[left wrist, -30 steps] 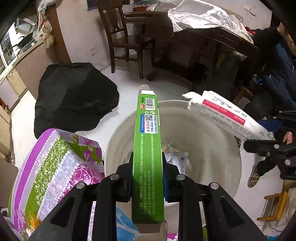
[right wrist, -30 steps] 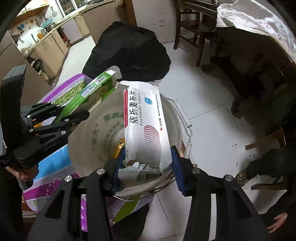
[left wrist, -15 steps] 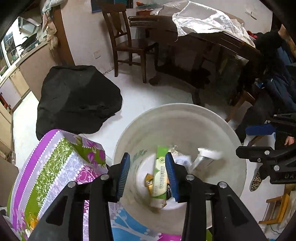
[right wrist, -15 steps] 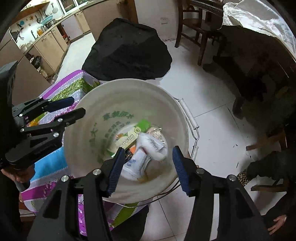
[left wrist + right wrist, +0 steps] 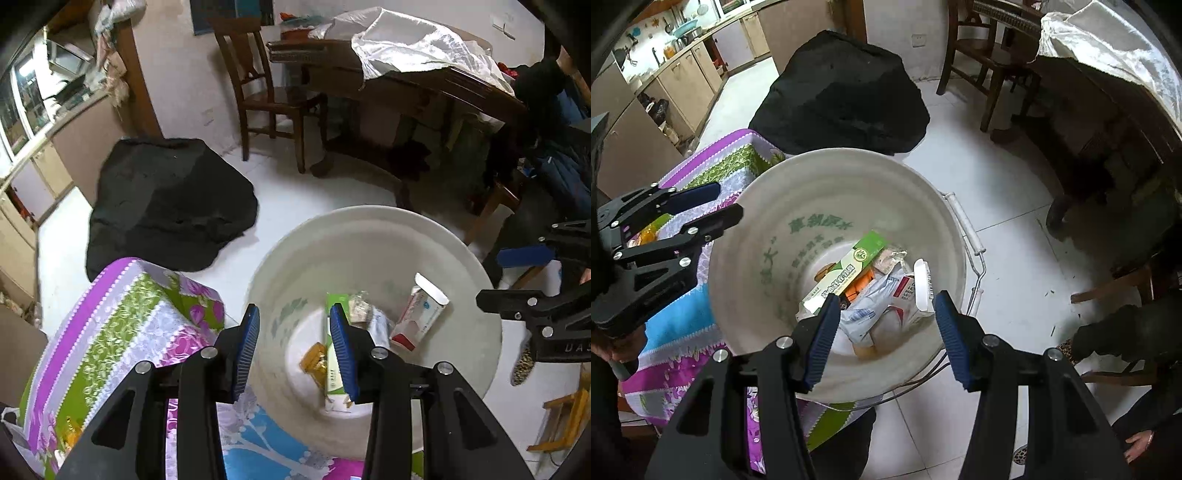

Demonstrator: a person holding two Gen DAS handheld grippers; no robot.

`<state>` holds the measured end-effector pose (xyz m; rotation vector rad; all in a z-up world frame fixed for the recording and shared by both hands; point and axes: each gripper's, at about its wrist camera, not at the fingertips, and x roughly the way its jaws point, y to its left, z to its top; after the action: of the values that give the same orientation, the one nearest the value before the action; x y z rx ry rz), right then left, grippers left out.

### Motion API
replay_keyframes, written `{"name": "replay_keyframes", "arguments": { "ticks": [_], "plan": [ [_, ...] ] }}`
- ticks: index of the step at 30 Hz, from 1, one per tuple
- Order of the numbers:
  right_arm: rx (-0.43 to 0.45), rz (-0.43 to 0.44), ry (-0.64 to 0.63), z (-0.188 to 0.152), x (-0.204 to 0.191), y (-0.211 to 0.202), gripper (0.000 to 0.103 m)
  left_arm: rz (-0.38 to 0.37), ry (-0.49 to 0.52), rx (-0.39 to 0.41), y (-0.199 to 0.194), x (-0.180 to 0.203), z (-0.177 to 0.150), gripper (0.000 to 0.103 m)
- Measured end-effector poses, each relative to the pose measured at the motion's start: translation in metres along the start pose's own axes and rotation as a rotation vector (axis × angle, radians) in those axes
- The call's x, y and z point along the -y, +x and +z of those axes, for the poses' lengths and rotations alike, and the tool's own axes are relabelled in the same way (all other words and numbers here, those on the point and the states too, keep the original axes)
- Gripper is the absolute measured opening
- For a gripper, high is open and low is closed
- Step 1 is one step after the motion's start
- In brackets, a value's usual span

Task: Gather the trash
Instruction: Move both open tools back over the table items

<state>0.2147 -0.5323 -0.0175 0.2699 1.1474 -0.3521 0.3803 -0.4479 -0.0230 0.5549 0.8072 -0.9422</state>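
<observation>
A white plastic bucket (image 5: 373, 229) (image 5: 746, 229) stands on the floor beside a table with a flowered cloth. Inside it lie a long green box (image 5: 334, 354) (image 5: 849, 269), a white and red medicine box (image 5: 417, 314) (image 5: 908, 291) and several wrappers. My left gripper (image 5: 293, 345) hangs open over the bucket's near rim, with nothing between its blue pads. Over the bucket's other side my right gripper (image 5: 884, 332) is also open and empty. Each gripper shows at the edge of the other's view, the right gripper (image 5: 524, 277) there, the left gripper (image 5: 713, 203) here.
The flowered tablecloth (image 5: 122, 325) (image 5: 724, 162) covers the table next to the bucket. A black bag (image 5: 166, 199) (image 5: 842, 99) lies on the white tiled floor behind. A wooden chair (image 5: 266, 85) and a dark table (image 5: 424, 92) stand further back. A person's sleeve (image 5: 1126, 332) is at the right.
Both grippers opened and let go. The green box dropped from the left one into the bucket, and the white and red medicine box dropped in from the right one.
</observation>
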Motion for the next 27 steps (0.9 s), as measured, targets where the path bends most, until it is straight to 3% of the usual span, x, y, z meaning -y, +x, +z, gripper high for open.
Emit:
{"name": "replay_keyframes", "arguments": {
  "ticks": [5,10,16,21,27],
  "plan": [
    [0.074,-0.055,-0.009,-0.007,-0.008,-0.005,0.051,0.066,-0.008,0.067,-0.016,0.0,-0.007,0.044],
    [0.21,-0.135,-0.028,-0.018,-0.015,-0.014,0.052,0.119,-0.011,0.145,-0.039,0.0,-0.021,0.048],
    [0.385,-0.247,-0.124,-0.045,-0.044,-0.03,0.056,0.17,-0.015,0.277,-0.076,0.0,-0.062,0.049],
    [0.472,-0.346,-0.222,-0.069,-0.073,-0.034,0.074,0.182,-0.053,0.317,-0.093,-0.004,-0.108,0.051],
    [0.486,-0.332,-0.235,-0.09,-0.097,-0.035,0.097,0.179,-0.177,0.298,-0.103,-0.03,-0.151,0.056]
  ]
}}
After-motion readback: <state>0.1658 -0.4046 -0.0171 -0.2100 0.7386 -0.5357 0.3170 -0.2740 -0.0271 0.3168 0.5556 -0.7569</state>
